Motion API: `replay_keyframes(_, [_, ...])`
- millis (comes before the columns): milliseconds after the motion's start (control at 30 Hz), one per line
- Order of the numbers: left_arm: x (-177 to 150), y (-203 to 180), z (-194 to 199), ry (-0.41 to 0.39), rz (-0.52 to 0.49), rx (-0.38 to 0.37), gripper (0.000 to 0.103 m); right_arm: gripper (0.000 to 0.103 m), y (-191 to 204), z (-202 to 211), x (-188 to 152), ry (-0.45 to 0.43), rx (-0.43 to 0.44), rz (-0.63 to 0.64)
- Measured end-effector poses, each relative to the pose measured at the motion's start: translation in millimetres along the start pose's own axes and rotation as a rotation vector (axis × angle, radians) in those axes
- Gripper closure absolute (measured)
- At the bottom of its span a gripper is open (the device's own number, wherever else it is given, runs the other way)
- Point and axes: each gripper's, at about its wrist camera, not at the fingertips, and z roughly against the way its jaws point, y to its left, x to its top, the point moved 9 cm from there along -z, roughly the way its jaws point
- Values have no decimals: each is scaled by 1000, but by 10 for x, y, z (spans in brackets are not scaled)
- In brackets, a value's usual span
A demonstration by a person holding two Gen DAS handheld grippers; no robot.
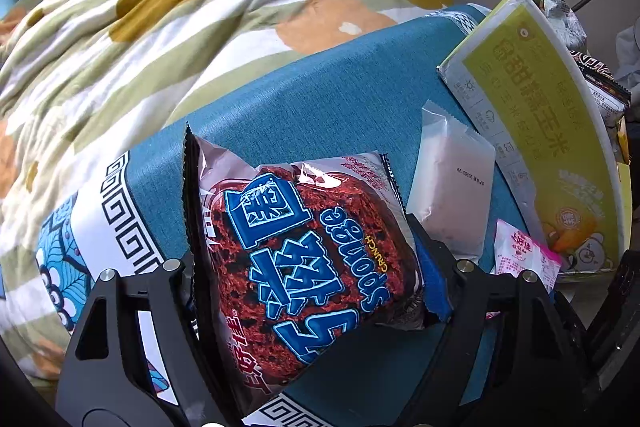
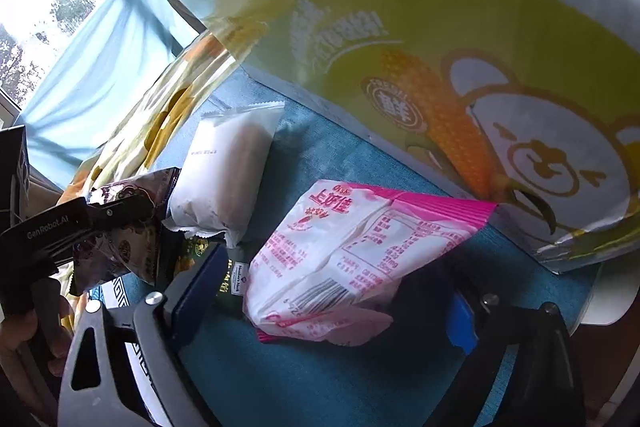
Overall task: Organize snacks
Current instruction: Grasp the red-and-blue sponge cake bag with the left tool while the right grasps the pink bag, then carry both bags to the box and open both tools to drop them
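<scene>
Dark green packet [image 2: 230, 277] mostly beneath pink-and-white packet [image 2: 352, 263]

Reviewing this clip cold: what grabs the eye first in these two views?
The red-brown Sponge Crunch bag fills the left wrist view, sitting between the left tool's fingers on the blue cloth. In the right view, a pink-and-white snack packet lies between the right tool's fingers. Behind it looms a big yellow-green corn box.

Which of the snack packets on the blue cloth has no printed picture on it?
The plain white packet, lying between the red Sponge Crunch bag and the pink-and-white packet.
</scene>
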Motion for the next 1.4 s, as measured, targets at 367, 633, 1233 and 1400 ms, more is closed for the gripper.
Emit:
replay_keyframes(367, [-108, -67, 287, -37, -22, 36, 25, 44, 72, 2, -31, -1, -15, 123])
replay_keyframes(633, [-198, -175, 594, -74, -11, 39, 25, 51, 232, 172, -47, -16, 37, 208])
replay_keyframes(1233, [62, -1080, 1801, -264, -4, 84, 25, 51, 693, 1594, 715, -142, 269, 473])
replay_keyframes(1400, [264, -1734, 1887, -322, 4, 53, 25, 51, 489, 1955, 1255, -186, 306, 525])
